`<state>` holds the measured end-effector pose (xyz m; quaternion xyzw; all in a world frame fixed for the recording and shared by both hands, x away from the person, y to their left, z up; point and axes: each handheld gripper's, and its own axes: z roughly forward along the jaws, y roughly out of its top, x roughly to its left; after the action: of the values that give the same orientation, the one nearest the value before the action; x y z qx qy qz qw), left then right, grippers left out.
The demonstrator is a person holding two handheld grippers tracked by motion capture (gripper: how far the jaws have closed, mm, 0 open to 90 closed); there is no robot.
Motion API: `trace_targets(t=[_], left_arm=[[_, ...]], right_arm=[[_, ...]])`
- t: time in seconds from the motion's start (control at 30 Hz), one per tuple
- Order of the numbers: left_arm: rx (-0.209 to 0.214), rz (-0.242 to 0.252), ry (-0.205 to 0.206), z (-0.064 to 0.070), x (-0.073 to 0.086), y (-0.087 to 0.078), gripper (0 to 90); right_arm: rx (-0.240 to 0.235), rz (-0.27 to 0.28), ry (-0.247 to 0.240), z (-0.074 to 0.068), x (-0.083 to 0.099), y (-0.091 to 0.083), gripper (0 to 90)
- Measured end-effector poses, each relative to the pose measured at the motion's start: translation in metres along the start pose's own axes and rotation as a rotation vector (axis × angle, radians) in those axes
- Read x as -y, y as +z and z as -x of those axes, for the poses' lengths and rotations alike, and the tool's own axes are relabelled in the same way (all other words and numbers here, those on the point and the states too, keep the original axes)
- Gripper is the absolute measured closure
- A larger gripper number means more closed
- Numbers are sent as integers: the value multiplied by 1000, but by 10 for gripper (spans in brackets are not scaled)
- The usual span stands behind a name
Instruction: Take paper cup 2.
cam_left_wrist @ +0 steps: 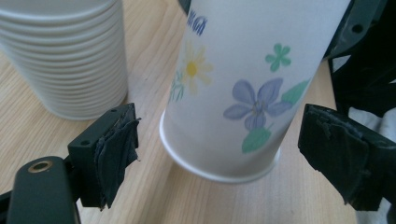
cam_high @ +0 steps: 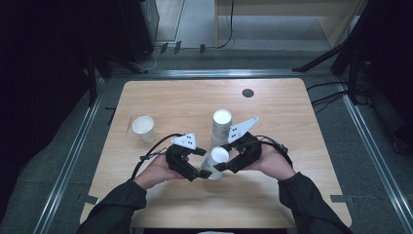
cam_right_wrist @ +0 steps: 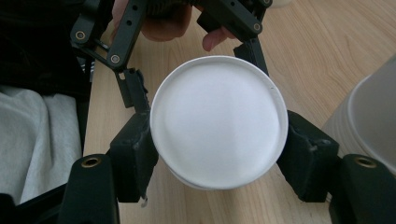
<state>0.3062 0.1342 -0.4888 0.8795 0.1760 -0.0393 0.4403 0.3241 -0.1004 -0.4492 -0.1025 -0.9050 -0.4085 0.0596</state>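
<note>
Right gripper view: we pinch the flowered cup [cam_right_wrist: 218, 121] near its rim, axis tilted, while our left gripper [cam_left_wrist: 219, 154] straddles its base at twelve o'clock, jaws spread, not touching.

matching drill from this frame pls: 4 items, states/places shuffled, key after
Items:
1. left gripper
2. right gripper
3. flowered cup
4. stack of cups

States or places:
A. shut on a cup's upper end
B. standing on the table beside the flowered cup
C. open, one jaw on each side of a cup's lower end, not touching
D. tilted, between the two grippers

Pairs: 1-C, 2-A, 3-D, 4-B
</note>
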Motion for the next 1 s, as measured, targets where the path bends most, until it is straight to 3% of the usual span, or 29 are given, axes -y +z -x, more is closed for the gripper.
trace_targets(t=[0.3, 0.73, 1.0], left_arm=[[32, 25, 44, 5, -3, 3, 132], [45, 32, 113, 9, -3, 5, 267], [49, 31, 123, 9, -3, 3, 299]], right_arm=[[-53, 35, 15, -3, -3, 2, 347], [-54, 20, 24, -4, -2, 4, 348], [-61, 25, 32, -4, -2, 4, 351]])
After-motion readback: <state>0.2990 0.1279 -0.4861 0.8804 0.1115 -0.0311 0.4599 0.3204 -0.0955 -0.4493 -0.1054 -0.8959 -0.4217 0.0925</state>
